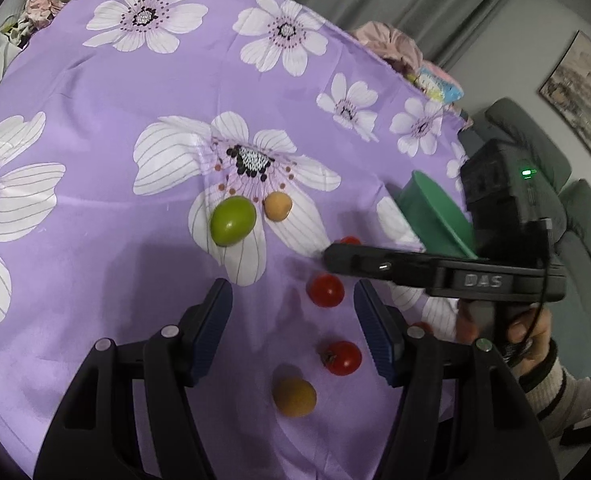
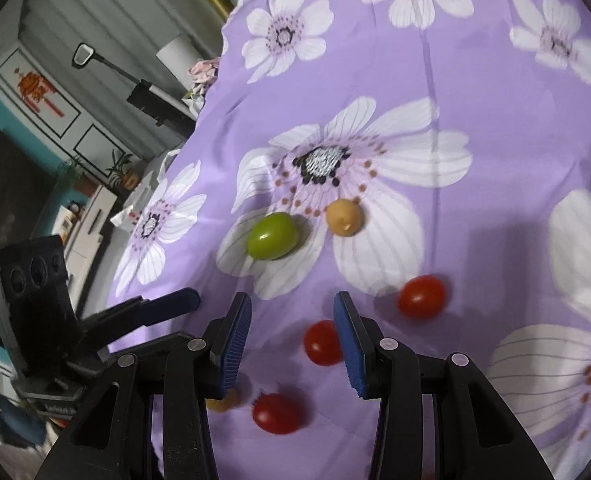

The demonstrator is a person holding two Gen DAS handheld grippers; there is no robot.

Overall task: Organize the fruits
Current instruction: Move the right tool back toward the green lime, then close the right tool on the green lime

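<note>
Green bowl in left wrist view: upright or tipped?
Tipped. The green bowl leans with its rim tilted toward the camera, behind the right claw's body. Its base is hidden; cannot tell what holds it up.

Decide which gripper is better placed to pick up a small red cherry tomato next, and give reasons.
Probably the right gripper: its open blue-padded jaws already frame a small red cherry tomato just ahead. The left gripper, also open, has the round tan fruit lying nearer its centre line.
</note>
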